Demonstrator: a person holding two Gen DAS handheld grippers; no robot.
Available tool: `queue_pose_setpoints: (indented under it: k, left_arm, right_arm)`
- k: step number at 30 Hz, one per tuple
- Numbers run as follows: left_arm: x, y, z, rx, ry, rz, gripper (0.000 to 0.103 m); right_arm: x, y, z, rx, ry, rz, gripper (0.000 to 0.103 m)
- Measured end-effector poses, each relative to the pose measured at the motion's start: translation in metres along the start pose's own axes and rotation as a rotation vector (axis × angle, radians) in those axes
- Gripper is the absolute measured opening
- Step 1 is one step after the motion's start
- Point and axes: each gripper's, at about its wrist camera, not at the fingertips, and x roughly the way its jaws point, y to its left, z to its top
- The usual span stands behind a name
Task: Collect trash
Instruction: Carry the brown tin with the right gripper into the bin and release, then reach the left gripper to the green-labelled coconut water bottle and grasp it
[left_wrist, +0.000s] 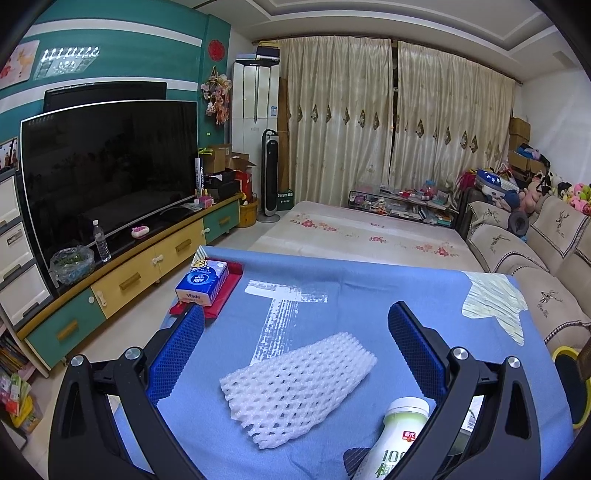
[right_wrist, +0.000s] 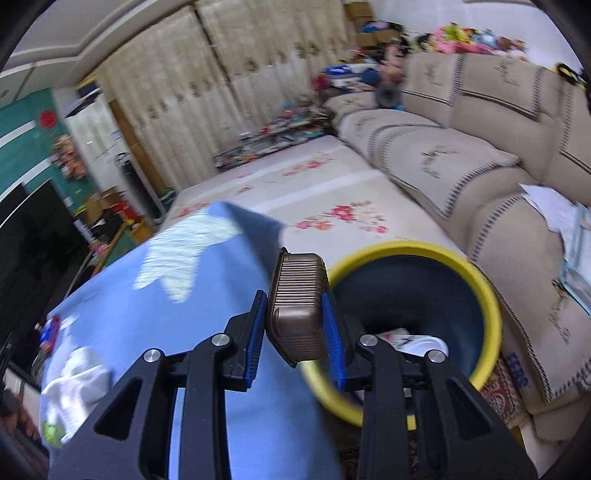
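My left gripper (left_wrist: 295, 325) is open above the table with the blue cloth (left_wrist: 332, 266). A white foam fruit net (left_wrist: 295, 387) lies flat between its jaws. A white-and-green drink bottle (left_wrist: 395, 439) lies by the right finger. My right gripper (right_wrist: 295, 314) is shut on a ribbed brown plastic tray (right_wrist: 299, 306) and holds it at the table's right edge, beside the yellow-rimmed dark bin (right_wrist: 480, 288). White trash (right_wrist: 417, 341) lies in the bin. The foam net also shows blurred in the right wrist view (right_wrist: 77, 376).
A blue Vinda tissue pack (left_wrist: 201, 282) sits on a red tray (left_wrist: 225, 295) at the table's far left. The bin rim shows at the right in the left wrist view (left_wrist: 565, 354). A beige sofa (right_wrist: 480, 158) runs along the right, a TV cabinet (left_wrist: 129, 273) along the left.
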Motion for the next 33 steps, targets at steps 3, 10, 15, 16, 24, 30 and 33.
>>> queue_pose_setpoints:
  k: [3, 10, 15, 16, 24, 30, 33]
  left_arm:
    - [0.003, 0.000, 0.000, 0.003, 0.006, 0.002, 0.098]
    - [0.008, -0.003, -0.001, 0.015, 0.020, 0.005, 0.098]
    - [0.010, -0.005, -0.002, 0.018, 0.024, 0.006, 0.098]
    - [0.010, -0.006, -0.002, 0.018, 0.024, 0.005, 0.098]
    - [0.009, -0.009, -0.003, 0.020, 0.016, -0.001, 0.098]
    - [0.005, -0.013, -0.005, 0.017, 0.024, -0.020, 0.098]
    - [0.000, -0.015, -0.004, 0.011, 0.045, -0.046, 0.098]
  right_arm:
    - [0.014, -0.018, 0.001, 0.026, 0.015, -0.046, 0.029]
    - [0.039, -0.039, 0.000, 0.059, 0.044, -0.115, 0.031]
    - [0.039, -0.038, -0.002, 0.049, 0.037, -0.137, 0.035]
    - [0.038, -0.038, -0.002, 0.048, 0.036, -0.133, 0.035]
    - [0.005, -0.001, -0.013, 0.003, -0.017, -0.060, 0.041]
    - [-0.012, 0.044, -0.034, -0.103, -0.048, -0.014, 0.042]
    - [-0.015, 0.063, -0.047, -0.160, -0.053, -0.001, 0.044]
